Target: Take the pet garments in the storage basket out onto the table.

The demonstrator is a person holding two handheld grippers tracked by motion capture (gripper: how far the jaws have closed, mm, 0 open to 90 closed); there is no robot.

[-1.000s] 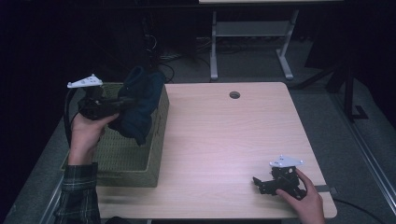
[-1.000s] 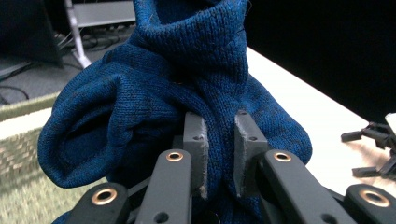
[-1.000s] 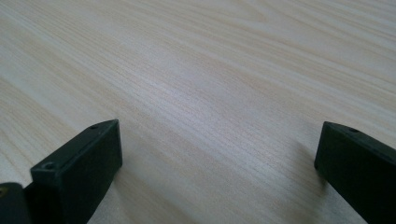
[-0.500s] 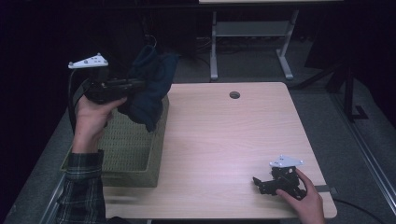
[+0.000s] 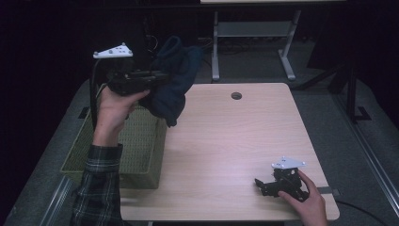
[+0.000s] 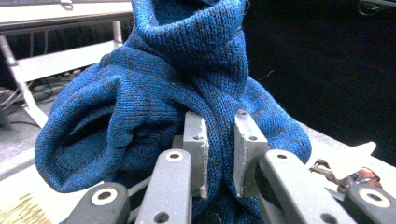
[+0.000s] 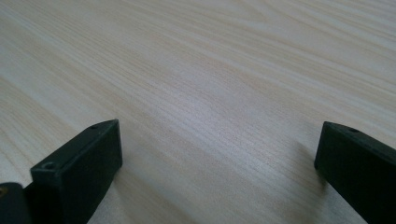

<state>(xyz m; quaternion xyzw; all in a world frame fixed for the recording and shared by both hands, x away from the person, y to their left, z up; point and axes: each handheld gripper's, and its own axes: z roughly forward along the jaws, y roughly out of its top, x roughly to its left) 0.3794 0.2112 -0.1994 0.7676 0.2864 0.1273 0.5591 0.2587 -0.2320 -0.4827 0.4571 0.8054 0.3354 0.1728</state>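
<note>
A dark blue knitted garment (image 5: 176, 80) hangs from my left gripper (image 5: 157, 77), lifted above the far right corner of the green woven basket (image 5: 136, 141). In the left gripper view the pads (image 6: 198, 149) pinch a fold of the blue knit (image 6: 154, 93), which bunches up ahead of the jaws. My right gripper (image 5: 263, 184) rests low on the wooden table (image 5: 235, 136) near its front right corner, held by a hand. Its jaws stand wide apart in the right gripper view, where the right gripper (image 7: 219, 154) has only bare tabletop (image 7: 210, 84) between its fingers.
A round cable hole (image 5: 236, 96) sits near the table's far edge. A grey metal frame (image 5: 249, 42) stands on the floor behind the table. The basket occupies the table's left side, and the person's plaid sleeve (image 5: 96, 188) reaches over it.
My left gripper has risen and moved to the right and away, lifting the blue garment out of the basket. The right gripper has stayed where it was.
</note>
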